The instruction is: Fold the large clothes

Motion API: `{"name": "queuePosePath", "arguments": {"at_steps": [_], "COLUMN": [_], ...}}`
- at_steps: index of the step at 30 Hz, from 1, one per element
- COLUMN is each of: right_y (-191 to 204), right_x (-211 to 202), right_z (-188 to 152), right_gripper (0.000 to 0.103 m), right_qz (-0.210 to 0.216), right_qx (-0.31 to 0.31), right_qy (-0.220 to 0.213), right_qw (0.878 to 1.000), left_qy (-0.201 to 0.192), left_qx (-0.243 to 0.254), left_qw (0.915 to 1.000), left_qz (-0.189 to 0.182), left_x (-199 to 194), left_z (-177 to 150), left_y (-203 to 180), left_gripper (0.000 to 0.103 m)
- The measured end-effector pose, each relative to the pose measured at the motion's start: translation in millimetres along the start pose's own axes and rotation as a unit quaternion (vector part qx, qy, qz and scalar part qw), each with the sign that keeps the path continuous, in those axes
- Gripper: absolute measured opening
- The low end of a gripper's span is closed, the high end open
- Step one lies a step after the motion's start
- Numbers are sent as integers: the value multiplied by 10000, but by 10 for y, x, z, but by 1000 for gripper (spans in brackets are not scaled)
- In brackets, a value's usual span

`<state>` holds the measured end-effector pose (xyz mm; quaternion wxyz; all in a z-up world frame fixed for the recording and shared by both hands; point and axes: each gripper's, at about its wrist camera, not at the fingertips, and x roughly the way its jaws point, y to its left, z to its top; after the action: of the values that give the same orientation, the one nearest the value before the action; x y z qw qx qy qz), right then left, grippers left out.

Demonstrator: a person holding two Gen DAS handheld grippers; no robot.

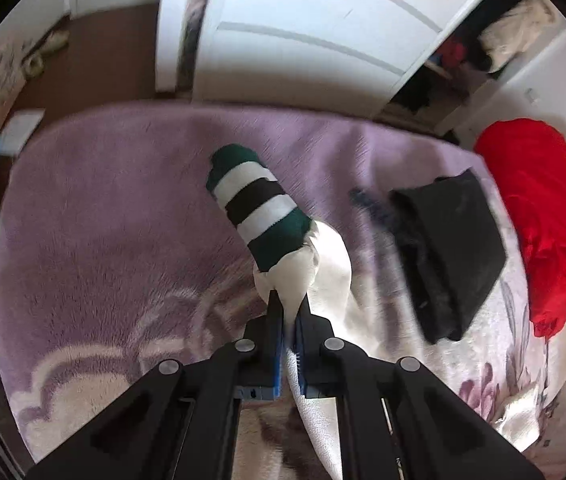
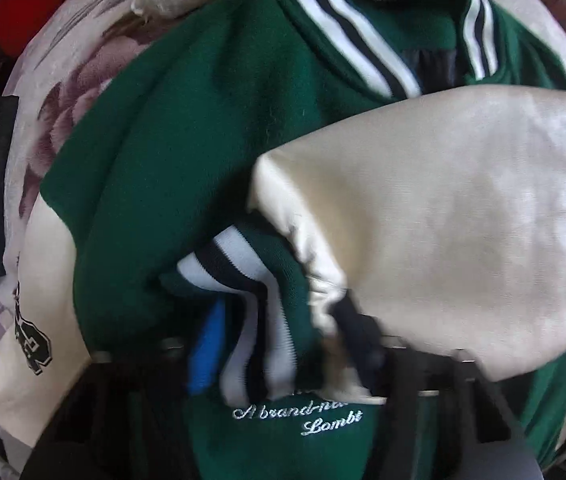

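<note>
On lilac blanket (image 1: pixel 103 220), one jacket (image 2: pixel 211 128)

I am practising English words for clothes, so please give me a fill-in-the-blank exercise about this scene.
1. The left gripper is shut on the ____ sleeve with the striped green, white and black cuff.
2. The fluffy blanket on the bed is mostly ____.
3. The folded black garment lies beside a bright ____ cloth.

Missing words: cream; lilac; red
</note>
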<state>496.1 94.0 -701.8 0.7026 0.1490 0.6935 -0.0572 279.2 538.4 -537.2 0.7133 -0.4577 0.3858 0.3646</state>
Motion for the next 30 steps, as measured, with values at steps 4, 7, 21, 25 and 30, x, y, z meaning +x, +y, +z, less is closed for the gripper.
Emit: {"name": "queuePosePath", "arguments": {"at_steps": [4, 7, 21, 25, 30], "right_y": [21, 177, -175, 431, 436], "right_x": [-245, -158, -517, 237, -15], "right_z": [-119, -223, -330, -187, -179], "right_gripper": [26, 32, 70, 72, 74], "right_qz": [652, 809, 1599, 1064, 1158], "right_qx": [130, -102, -231, -615, -802], "right_qy": [-52, 258, 21, 1029, 674], "right_qw": [9978, 9963, 9869, 9871, 9877], "left_qy": [582, 993, 1351, 1373, 1105], "left_qx": [-507, -666, -801, -887, -1150], "left_qw": [9970, 9928, 9827, 9823, 9852], "left_qz": [-96, -116, -976, -917, -624], "left_x": [128, 143, -77, 208, 511], "left_z": [-158, -357, -808, -811, -598], "left_y": [547, 796, 845, 694, 571], "left_gripper": [10, 25, 60, 60, 56]}}
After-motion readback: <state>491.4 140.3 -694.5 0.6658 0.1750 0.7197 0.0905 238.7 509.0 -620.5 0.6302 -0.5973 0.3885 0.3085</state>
